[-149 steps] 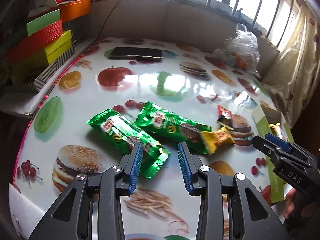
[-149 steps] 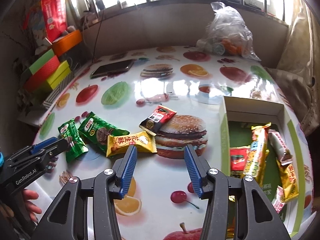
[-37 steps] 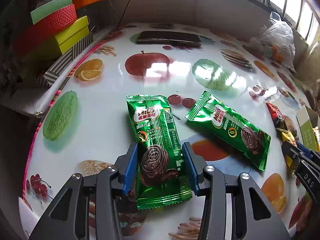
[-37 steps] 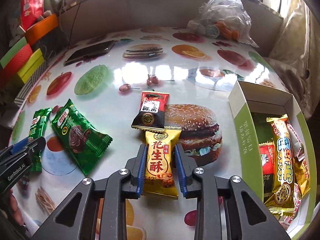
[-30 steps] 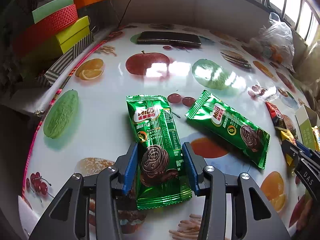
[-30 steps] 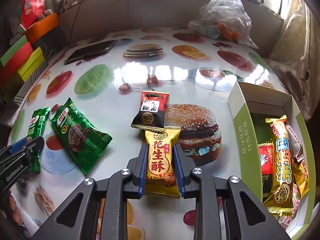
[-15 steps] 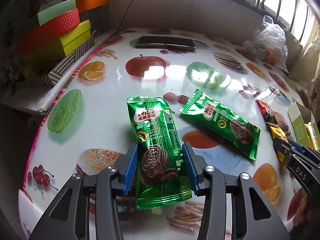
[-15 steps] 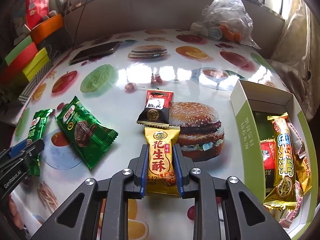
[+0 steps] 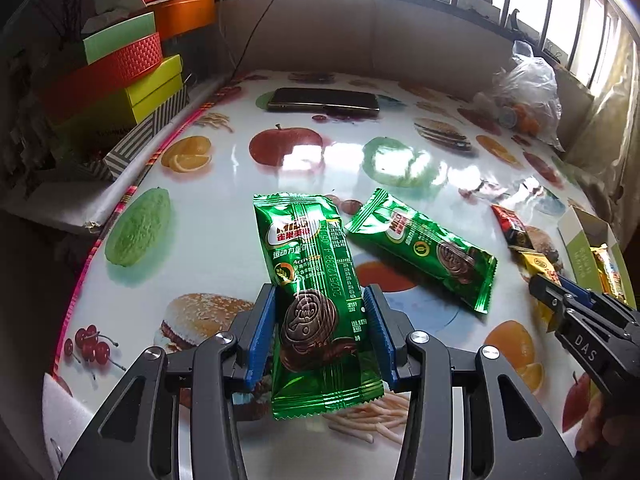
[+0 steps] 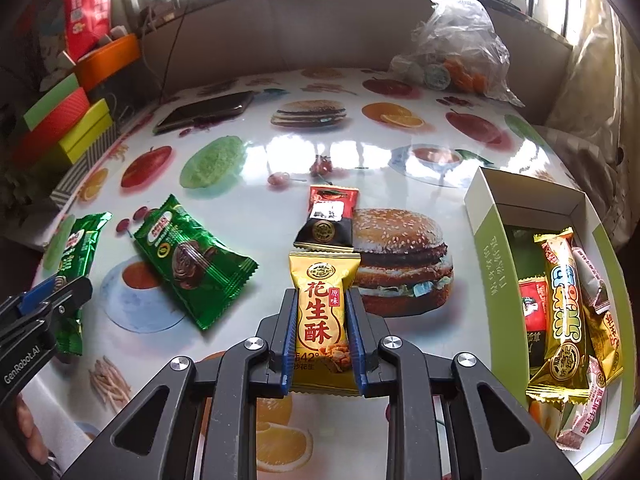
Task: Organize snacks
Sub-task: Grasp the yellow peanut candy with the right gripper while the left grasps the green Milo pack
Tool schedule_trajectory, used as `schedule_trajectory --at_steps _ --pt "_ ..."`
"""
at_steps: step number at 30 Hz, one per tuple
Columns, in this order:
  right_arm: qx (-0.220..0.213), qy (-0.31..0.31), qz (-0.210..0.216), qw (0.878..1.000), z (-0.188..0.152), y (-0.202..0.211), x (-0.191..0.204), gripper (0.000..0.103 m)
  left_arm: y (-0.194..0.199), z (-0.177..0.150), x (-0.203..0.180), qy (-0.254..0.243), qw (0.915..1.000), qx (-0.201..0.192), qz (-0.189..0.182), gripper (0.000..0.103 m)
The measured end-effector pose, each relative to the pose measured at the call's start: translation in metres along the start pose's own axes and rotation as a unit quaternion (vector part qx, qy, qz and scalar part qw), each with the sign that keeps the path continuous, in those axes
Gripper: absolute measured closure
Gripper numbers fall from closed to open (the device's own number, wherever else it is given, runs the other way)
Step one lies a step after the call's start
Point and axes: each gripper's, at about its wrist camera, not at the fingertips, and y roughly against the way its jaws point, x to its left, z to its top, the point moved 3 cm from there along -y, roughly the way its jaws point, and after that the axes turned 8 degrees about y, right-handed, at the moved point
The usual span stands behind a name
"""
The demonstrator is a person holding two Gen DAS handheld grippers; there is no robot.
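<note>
1. Left gripper (image 9: 322, 332): its blue pads are clamped on the sides of a green biscuit packet (image 9: 314, 304). The packet stands lengthwise between the jaws, printed face toward the camera, its far end reaching out over the table (image 9: 224, 184).
2. Right gripper (image 10: 322, 336): it is clenched on a yellow peanut-crisp packet (image 10: 322, 312), gripped at both long edges, red characters upright. The packet's top edge lies just short of a red-and-black sachet (image 10: 328, 220) that rests flat on the printed burger picture's left margin.
3. Second green biscuit packet (image 9: 424, 254): it lies flat and angled on the tablecloth, between the two grippers and apart from both. In the right wrist view it shows at (image 10: 194, 266).
4. Snack box (image 10: 492, 264): an open green-and-white carton to the right of the right gripper, on the table. It holds several wrapped snacks, among them a long gold bar (image 10: 562, 312) and a red packet (image 10: 534, 308), stacked loosely and overlapping.
5. Far table: a dark phone (image 9: 322, 100) lies flat near the far edge; a clear plastic bag (image 10: 456, 44) with round items sits at the far right corner.
6. Left margin: stacked coloured boxes (image 9: 132, 76) stand beside the table, off its surface.
</note>
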Motion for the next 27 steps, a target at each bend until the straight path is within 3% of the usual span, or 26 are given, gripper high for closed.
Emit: schedule_trajectory --at_steps 27 --pt "-0.032 -0.003 0.021 0.999 -0.002 0.043 -0.003 0.081 0.041 0.0 -0.039 -0.039 0.9973 -0.022 -0.058 0.058"
